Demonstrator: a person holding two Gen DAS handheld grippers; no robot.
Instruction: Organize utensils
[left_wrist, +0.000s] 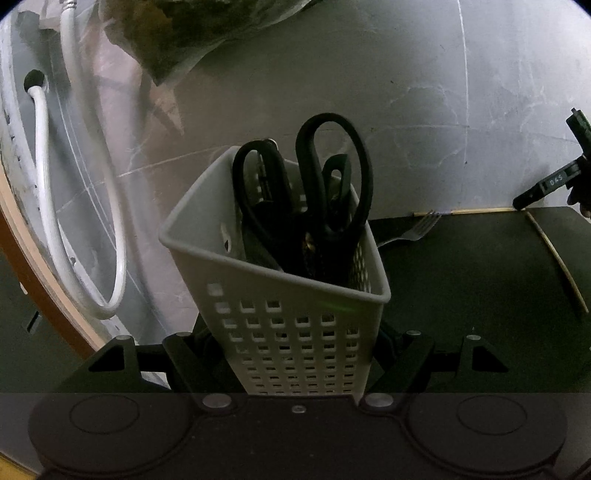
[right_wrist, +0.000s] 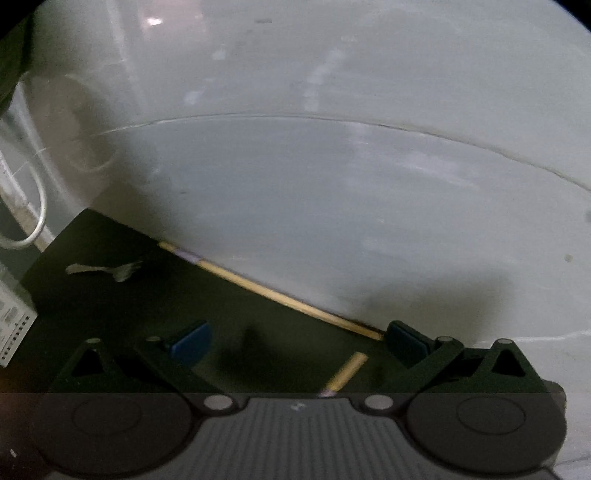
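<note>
Left claw (left_wrist: 295, 354) clenched on white perforated caddy (left_wrist: 280, 295), light stiff plastic, top-heavy with black scissors (left_wrist: 332, 173). Right claw (right_wrist: 295, 343) released, empty, above dark worktop (right_wrist: 147, 314). Fork (left_wrist: 413, 227) flat at far left: thin, stiff, slippery metal; best pinched across mid-handle.

Home utility corner: grey stone floor (left_wrist: 406, 74), white hose (left_wrist: 48, 184), dark mat (left_wrist: 480, 277).
</note>
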